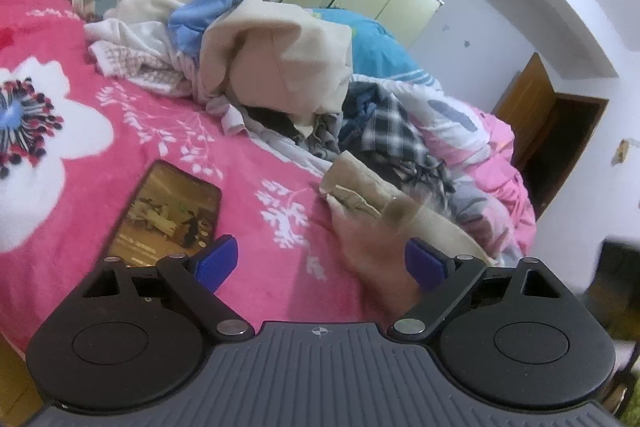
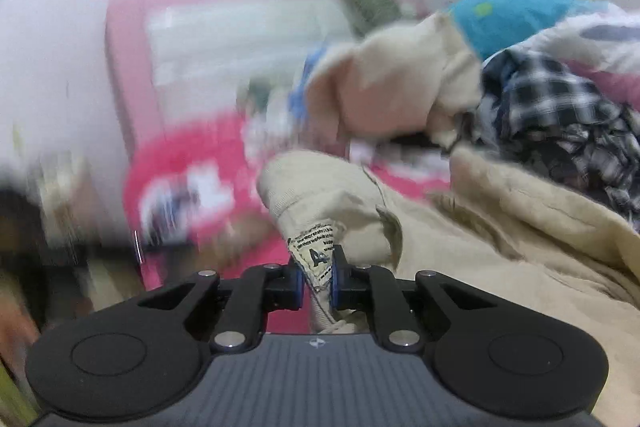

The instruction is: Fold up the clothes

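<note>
The task's thing in hand is a beige, soft cotton garment (image 2: 500, 227) with a printed white care label (image 2: 316, 247) sewn at its bunched edge. It lies crumpled on the pink floral fleece bedspread (image 1: 160, 131), at the near foot of the heaped pile of unfolded laundry (image 1: 280, 67), which serves as the landmark here.

The right gripper (image 2: 316, 279) has its blue pads pressed close together on that labelled edge of the garment, the label sticking up between them. The left gripper (image 1: 320, 263) stands spread wide with nothing between its blue pads, hovering over the bedspread on the near side of the pile. A black smartphone with a lit screen (image 1: 168, 211) lies flat on the bedspread, near the pile's left side and just ahead of the left pad.

By its look the garment is light, limp and thick enough to crease rather than slip; it will sag and drag its loose length along when lifted by one point. The hold near the label is probably a waistband or collar seam, a firm, doubled place that should not tear or slide out. A second hold along the same seam, further from the pile, would likely let the cloth hang straight. The right wrist view is blurred, so the garment's kind cannot be told.
</note>
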A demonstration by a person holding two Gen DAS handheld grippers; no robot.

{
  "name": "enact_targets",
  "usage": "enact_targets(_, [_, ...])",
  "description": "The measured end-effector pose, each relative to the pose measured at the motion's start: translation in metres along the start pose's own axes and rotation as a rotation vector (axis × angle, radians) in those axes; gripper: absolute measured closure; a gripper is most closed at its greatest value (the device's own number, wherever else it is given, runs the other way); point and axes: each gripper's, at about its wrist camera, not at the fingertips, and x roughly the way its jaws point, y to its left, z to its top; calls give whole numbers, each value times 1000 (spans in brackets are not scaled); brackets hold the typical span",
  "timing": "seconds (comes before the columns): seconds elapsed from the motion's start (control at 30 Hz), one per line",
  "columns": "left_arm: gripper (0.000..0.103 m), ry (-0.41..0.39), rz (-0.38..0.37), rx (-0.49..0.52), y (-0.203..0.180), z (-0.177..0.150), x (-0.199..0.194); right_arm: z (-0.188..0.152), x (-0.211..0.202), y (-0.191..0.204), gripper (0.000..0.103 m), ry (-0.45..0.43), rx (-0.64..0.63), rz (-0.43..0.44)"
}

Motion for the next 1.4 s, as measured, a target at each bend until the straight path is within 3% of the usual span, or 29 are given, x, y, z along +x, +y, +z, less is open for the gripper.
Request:
enact_targets(0.13, [11, 22, -4, 58, -8, -3, 5, -34, 26, 17, 79, 187, -134, -21])
enact_targets(0.2, [11, 22, -11, 98, -15, -4, 10, -26, 12, 16, 71, 179, -155, -5])
enact_targets(0.27, [11, 22, -22, 130, -21, -5, 16, -12, -7, 7, 55, 143, -148, 44])
enact_targets(0.4, [11, 40, -61, 185, -34, -7, 37, 24, -28, -32, 54, 63, -108, 52])
enact_targets(0.53, [15, 67, -66, 232, -45, -12, 57, 62, -7, -81, 54, 50, 45, 87])
enact_targets(0.73, [40, 110, -79, 273, -50, -18, 76, 75, 89, -142, 54, 255, 312, 163])
enact_targets(0.83, [47, 106, -82, 350, -54, -25, 75, 58, 110, -150, 63, 357, 366, 241])
enact_targets(0.87, [47, 109, -95, 368, -54, -28, 75, 52, 105, -149, 71, 354, 362, 277])
enact_targets(0.93, [48, 127, -146, 384, -53, -34, 72, 40, 86, -143, 78, 318, 299, 328])
enact_targets(1.03, [49, 150, -208, 425, -54, -43, 69, 22, 59, -134, 78, 292, 201, 355])
enact_targets(1.17, [49, 167, -238, 504, -63, -55, 67, 4, 46, -123, 77, 318, 136, 315])
enact_targets(1.4, [49, 191, -242, 476, -57, -56, 73, 32, 56, -116, 69, 378, 82, 270])
